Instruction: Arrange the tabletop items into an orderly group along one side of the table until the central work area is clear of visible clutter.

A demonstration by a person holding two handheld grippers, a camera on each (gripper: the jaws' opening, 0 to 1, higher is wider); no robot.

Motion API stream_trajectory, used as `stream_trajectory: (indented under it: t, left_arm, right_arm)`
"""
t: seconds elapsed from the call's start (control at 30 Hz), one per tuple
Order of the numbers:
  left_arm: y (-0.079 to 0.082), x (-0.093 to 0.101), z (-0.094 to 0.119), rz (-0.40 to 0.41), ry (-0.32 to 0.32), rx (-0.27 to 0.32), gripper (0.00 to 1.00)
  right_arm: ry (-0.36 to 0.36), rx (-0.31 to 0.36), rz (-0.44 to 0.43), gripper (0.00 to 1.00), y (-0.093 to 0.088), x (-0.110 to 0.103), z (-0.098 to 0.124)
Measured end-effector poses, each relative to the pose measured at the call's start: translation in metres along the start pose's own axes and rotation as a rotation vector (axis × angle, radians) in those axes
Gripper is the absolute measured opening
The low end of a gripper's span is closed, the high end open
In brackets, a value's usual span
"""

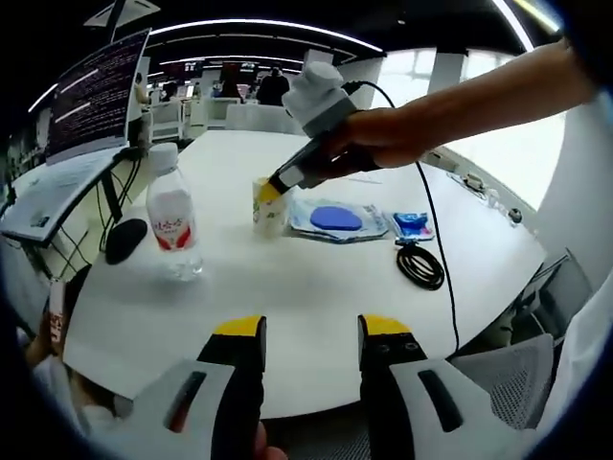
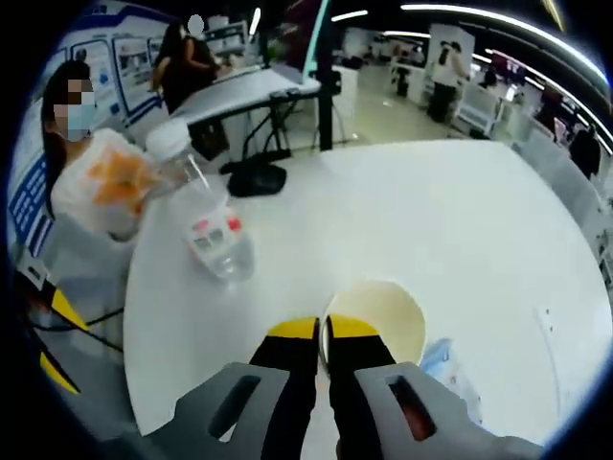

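A small paper cup [image 1: 269,215] stands near the middle of the white round table [image 1: 306,287]. My right gripper [image 1: 272,191], held by a hand, reaches down to the cup's rim. In the right gripper view the right gripper [image 2: 322,331] is shut on the near rim of the paper cup [image 2: 375,321], one jaw inside and one outside. A clear water bottle [image 1: 172,217] with a red label stands left of the cup; the water bottle [image 2: 209,232] leans in the fisheye picture. My left gripper [image 1: 311,331] hangs open over the table's near edge, nothing between its jaws.
Right of the cup lie a clear bag with a blue disc [image 1: 335,218], a blue packet [image 1: 414,225] and a coiled black cable [image 1: 420,264]. A black object [image 1: 124,240] sits at the left edge. A monitor [image 1: 96,91] stands beyond. A person [image 2: 96,172] sits past the table.
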State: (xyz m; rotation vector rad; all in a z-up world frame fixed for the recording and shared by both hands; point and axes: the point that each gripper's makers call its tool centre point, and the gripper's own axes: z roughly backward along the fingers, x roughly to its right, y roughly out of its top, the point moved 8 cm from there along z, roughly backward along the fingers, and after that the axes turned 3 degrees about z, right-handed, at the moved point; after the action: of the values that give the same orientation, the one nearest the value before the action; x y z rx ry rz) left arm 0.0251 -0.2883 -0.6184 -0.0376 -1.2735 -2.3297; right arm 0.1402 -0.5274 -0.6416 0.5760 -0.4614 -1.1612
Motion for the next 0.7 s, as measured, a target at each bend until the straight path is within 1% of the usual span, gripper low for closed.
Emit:
stream_trajectory:
  t: [0.17,0.33,0.47,0.57,0.7]
  left_arm:
    - [-0.001,0.002,-0.002,-0.001,-0.011,-0.003,0.37]
    - [0.000,0.002,-0.001,-0.005,-0.013,-0.001,0.37]
    - [-0.002,0.000,0.001,0.004,-0.006,-0.003,0.37]
    - [-0.004,-0.001,0.004,0.003,-0.001,-0.008,0.37]
    - [-0.004,-0.003,0.005,0.003,0.003,-0.009,0.37]
  right_arm:
    - [-0.023,-0.020,0.039,0.00,0.000,0.009,-0.003]
    - [-0.028,-0.045,0.073,0.00,0.000,0.011,-0.009]
    - [-0.030,-0.069,0.108,0.00,-0.001,0.014,-0.017]
    - [-0.033,-0.069,0.095,0.00,0.000,0.016,-0.017]
    - [-0.030,-0.066,0.100,0.04,0.000,0.017,-0.018]
